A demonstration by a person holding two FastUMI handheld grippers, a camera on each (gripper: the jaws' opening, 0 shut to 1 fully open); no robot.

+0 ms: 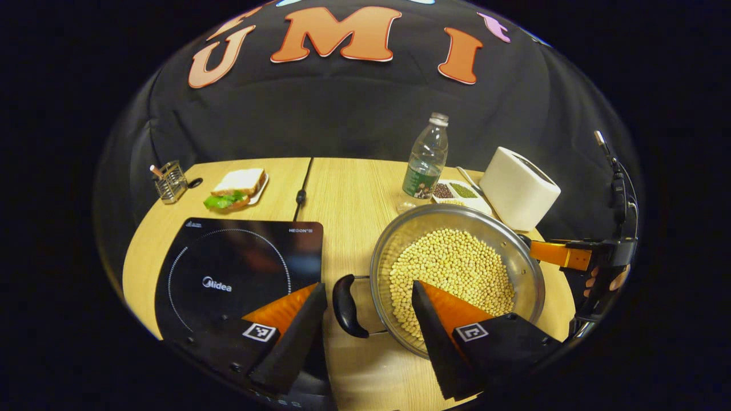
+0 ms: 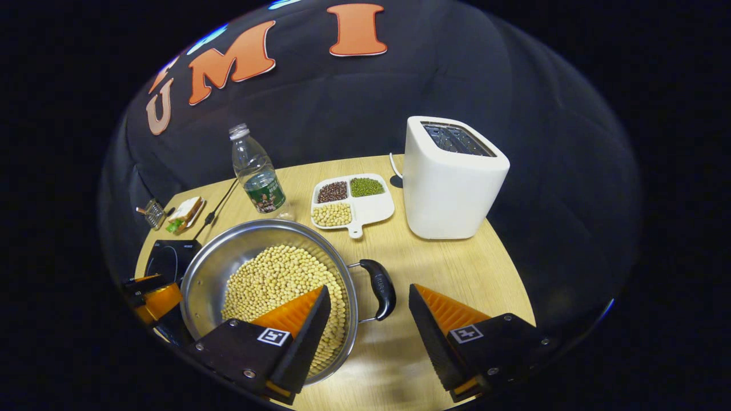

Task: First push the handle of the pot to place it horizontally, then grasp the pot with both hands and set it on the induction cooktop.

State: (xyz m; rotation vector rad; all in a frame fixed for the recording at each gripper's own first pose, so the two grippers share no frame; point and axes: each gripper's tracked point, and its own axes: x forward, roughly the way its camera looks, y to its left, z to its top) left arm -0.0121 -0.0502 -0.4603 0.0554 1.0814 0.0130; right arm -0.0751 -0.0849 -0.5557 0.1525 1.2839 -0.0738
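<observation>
A steel pot filled with soybeans stands on the wooden table, just right of the black induction cooktop. Its black left handle lies level between the fingers of my open left gripper, untouched. In the right gripper view the pot is at lower left. Its black right handle sits in the gap of my open right gripper, whose left finger hangs over the beans. The right gripper appears at the pot's far side, the left gripper beside the cooktop.
Behind the pot stand a plastic bottle, a white divided dish of beans and a white toaster. At the table's far left are a sandwich on a plate and a wire holder. A black cable runs to the cooktop.
</observation>
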